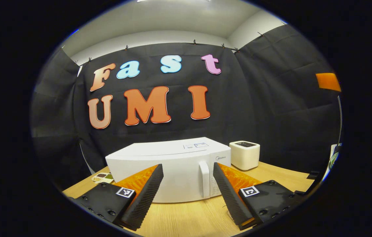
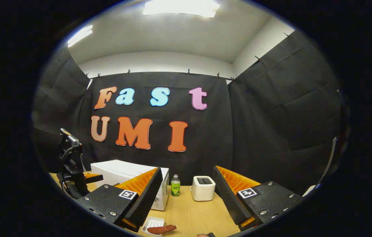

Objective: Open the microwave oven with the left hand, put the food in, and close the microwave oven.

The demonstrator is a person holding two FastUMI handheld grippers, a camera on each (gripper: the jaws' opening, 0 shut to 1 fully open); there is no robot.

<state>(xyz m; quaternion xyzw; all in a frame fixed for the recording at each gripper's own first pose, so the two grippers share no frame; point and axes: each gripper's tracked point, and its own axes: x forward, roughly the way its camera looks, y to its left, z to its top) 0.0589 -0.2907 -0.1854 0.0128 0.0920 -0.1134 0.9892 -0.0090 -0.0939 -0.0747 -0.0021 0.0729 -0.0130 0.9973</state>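
Observation:
A white microwave oven (image 1: 172,168) stands on the wooden table (image 1: 189,217) with its door closed and a vertical white handle (image 1: 204,179) right of centre. My left gripper (image 1: 188,179) is open a short way in front of the door, the handle showing between its fingers. In the right gripper view the microwave (image 2: 123,176) is at the left, and my right gripper (image 2: 187,187) is open with nothing between its fingers. Below it a small white dish (image 2: 153,225) holds a reddish-brown piece of food (image 2: 161,229). The left gripper (image 2: 72,168) stands in front of the microwave.
A white toaster (image 1: 244,154) stands right of the microwave, seen also as the toaster (image 2: 203,188) in the right gripper view. A small green-labelled bottle (image 2: 175,186) is between microwave and toaster. A divided snack tray (image 1: 103,177) lies left of the microwave.

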